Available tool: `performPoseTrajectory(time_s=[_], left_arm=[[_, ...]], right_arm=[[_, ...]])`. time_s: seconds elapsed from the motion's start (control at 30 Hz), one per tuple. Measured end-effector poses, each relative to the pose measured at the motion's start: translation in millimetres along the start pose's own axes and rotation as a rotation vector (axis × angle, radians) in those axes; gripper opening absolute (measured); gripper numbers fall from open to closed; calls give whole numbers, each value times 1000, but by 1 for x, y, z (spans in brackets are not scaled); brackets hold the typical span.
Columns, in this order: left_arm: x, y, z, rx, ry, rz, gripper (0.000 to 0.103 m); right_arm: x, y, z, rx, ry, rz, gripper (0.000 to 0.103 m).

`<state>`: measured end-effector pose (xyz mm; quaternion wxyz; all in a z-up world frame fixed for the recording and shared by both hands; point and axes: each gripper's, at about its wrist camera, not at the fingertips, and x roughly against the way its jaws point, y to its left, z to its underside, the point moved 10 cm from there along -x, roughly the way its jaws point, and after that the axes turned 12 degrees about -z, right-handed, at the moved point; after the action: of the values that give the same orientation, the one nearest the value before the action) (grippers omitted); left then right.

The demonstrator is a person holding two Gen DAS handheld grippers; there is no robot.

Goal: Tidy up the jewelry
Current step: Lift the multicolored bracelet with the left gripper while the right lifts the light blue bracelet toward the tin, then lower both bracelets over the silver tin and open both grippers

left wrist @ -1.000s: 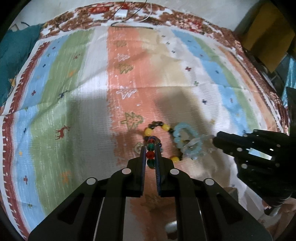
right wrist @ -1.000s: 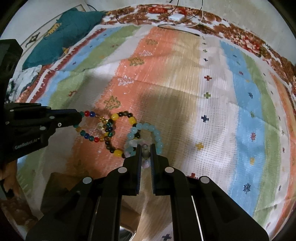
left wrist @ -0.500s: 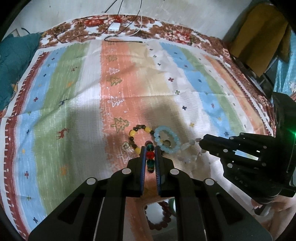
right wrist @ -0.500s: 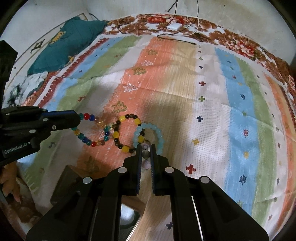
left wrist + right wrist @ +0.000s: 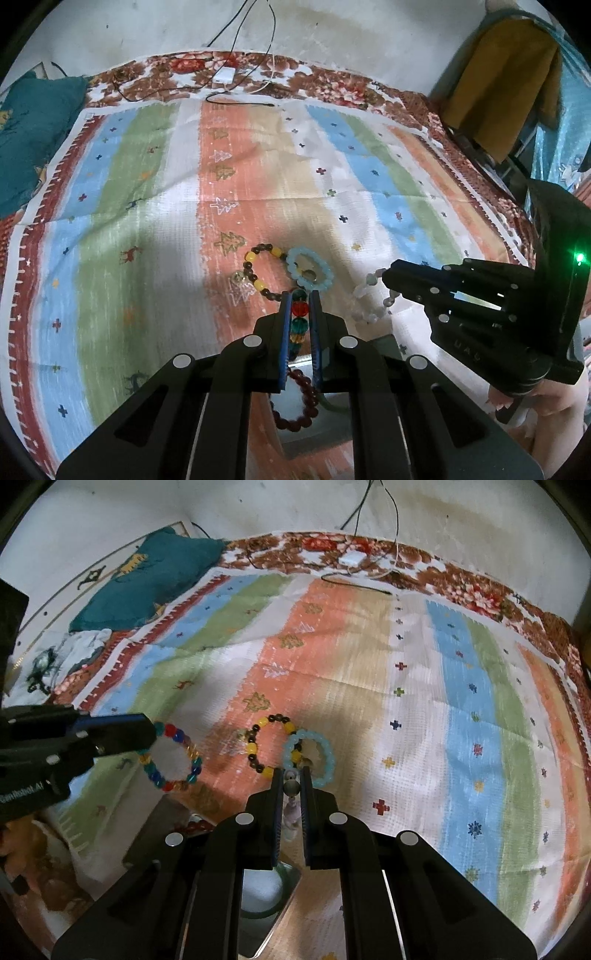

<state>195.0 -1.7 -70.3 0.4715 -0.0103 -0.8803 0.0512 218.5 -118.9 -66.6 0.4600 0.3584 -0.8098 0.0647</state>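
Note:
My left gripper is shut on a multicolour bead bracelet, which hangs as a ring in the right wrist view from the left gripper. My right gripper is shut on a clear pale bead bracelet, seen dangling in the left wrist view from the right gripper. A yellow-and-dark bead bracelet and a light blue bead bracelet lie touching on the striped cloth. Both held bracelets are lifted off the cloth.
A grey tray below the left gripper holds a dark red bead bracelet. A teal pillow lies at the far left. A white charger with cables sits at the far edge. Yellow fabric hangs at right.
Both grippers have risen and pulled back with their bracelets, lifting them off the pile. The tray with the dark red bracelet has come into view beneath.

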Motion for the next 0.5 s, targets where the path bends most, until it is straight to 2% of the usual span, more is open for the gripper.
performPoseTrajectory(time_s=[0.5], left_arm=[[27, -12, 16, -26, -52, 24, 9]], right_arm=[[28, 26, 8, 30, -52, -59, 10]])
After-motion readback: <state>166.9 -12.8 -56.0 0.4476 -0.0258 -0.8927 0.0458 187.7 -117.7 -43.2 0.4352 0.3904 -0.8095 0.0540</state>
